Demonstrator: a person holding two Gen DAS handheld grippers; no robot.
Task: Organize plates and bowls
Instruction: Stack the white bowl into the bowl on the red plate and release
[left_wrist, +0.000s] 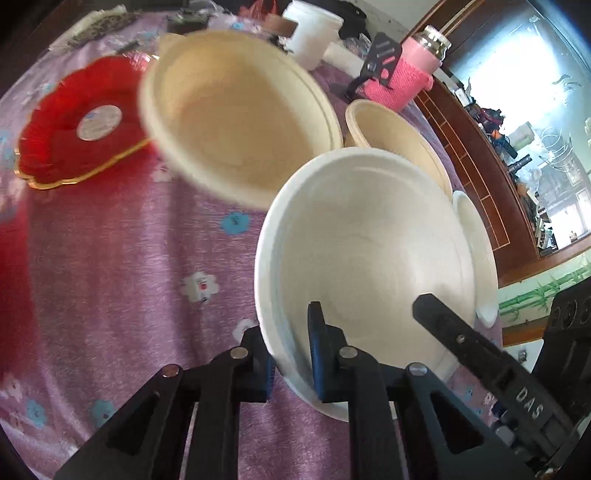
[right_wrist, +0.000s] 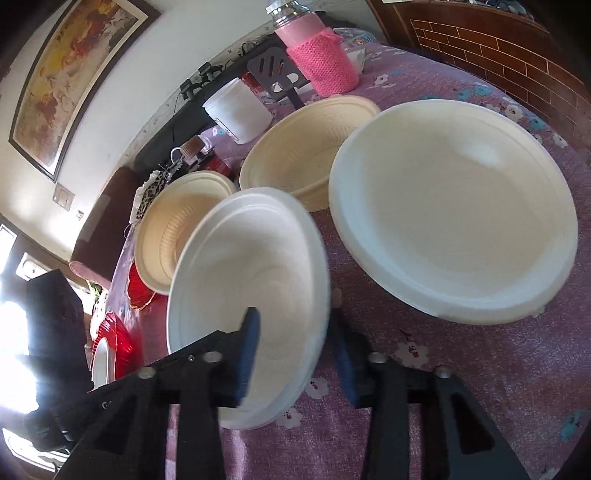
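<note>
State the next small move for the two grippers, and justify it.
Probably lift the white bowl slightly, with both together. The left gripper and right gripper each appear clamped on its rim, and cream bowls crowd close behind it.

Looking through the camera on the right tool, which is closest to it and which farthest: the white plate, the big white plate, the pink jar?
1. White plate: its rim sits between the right tool's fingers, at the left.
2. Big white plate: lying on the cloth, up and to the right.
3. Pink jar: far back, at the table's far edge.
</note>
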